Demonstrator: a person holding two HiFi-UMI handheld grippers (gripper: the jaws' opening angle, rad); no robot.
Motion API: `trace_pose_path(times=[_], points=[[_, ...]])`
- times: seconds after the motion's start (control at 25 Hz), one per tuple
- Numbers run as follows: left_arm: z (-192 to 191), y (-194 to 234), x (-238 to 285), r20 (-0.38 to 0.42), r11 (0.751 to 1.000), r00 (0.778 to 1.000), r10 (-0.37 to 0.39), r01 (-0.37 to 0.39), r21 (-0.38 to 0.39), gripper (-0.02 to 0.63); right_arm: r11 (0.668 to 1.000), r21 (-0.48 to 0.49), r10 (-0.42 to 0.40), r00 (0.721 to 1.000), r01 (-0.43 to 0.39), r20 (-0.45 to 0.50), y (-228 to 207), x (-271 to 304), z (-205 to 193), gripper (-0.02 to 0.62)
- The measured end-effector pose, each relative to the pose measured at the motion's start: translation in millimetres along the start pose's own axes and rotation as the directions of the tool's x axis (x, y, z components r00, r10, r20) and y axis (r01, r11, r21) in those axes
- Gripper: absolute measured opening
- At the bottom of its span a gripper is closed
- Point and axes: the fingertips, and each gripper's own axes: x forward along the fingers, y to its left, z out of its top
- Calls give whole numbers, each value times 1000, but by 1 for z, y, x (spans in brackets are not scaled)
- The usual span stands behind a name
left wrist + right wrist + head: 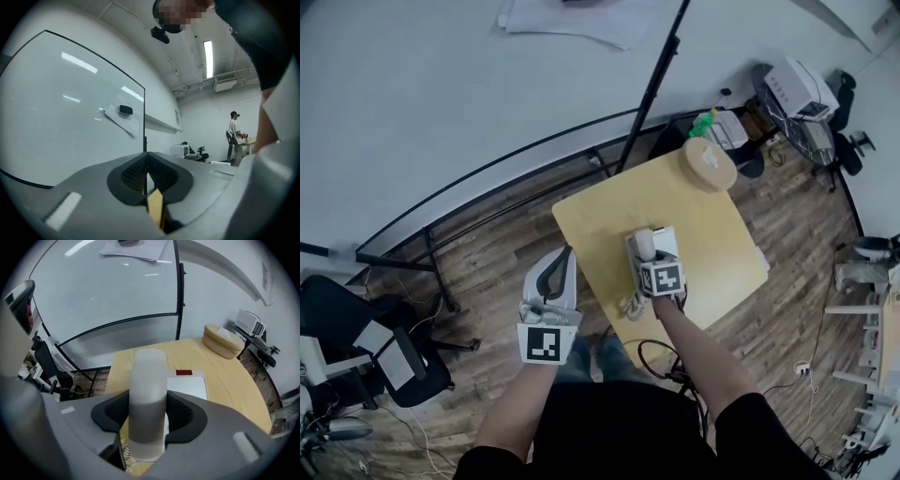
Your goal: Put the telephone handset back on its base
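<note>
The right gripper has its fingers clenched across the middle of the telephone handset, a pale rounded bar that sticks out past the fingertips and points down toward the desk. The handset hangs above the white base, which sits near the middle of the desk, a little toward the near corner, and no view shows the two touching. The left gripper has its fingers pressed together on nothing and is held off the desk's left edge, so it plays no part here. The step in hand looks to be the final lowering. To do it well, the handset should be flattened from its steep tilt and lined up with the base's long side, since going in end-first would likely skid the light base. The cradle seems to lie on the base's left part, hidden behind the handset, so the head view is the better guide. The coiled cord bunched by the near corner must not get trapped underneath. The fingers should release only once both ends sit evenly. The round wooden box at the far corner stands well apart.
</note>
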Motion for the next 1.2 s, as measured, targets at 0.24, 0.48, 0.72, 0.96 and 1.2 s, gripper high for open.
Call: trace_pose_path(times=[0.24, 0.48, 0.72, 0.96, 1.2], points=[[-3, 1, -1, -12, 1000, 1000, 3, -3, -13, 0, 1000, -8, -12, 998, 12, -59, 1, 8, -9, 233], [-5, 4, -4, -16, 1000, 1000, 4, -5, -18, 0, 999, -2, -34, 994, 35, -108, 1, 13, -17, 233], [-9, 8, -6, -25, 1000, 1000, 7, -8, -27, 0, 999, -8, -41, 987, 41, -153, 3, 21, -23, 233], [-11, 8, -6, -17, 1000, 1000, 6, -6, -30, 0, 999, -13, -42, 983, 41, -180, 4, 25, -29, 233], [-13, 6, -7, -22, 1000, 1000, 5, -6, -29, 0, 999, -4, -48, 976, 48, -214, 3, 29, -31, 233]])
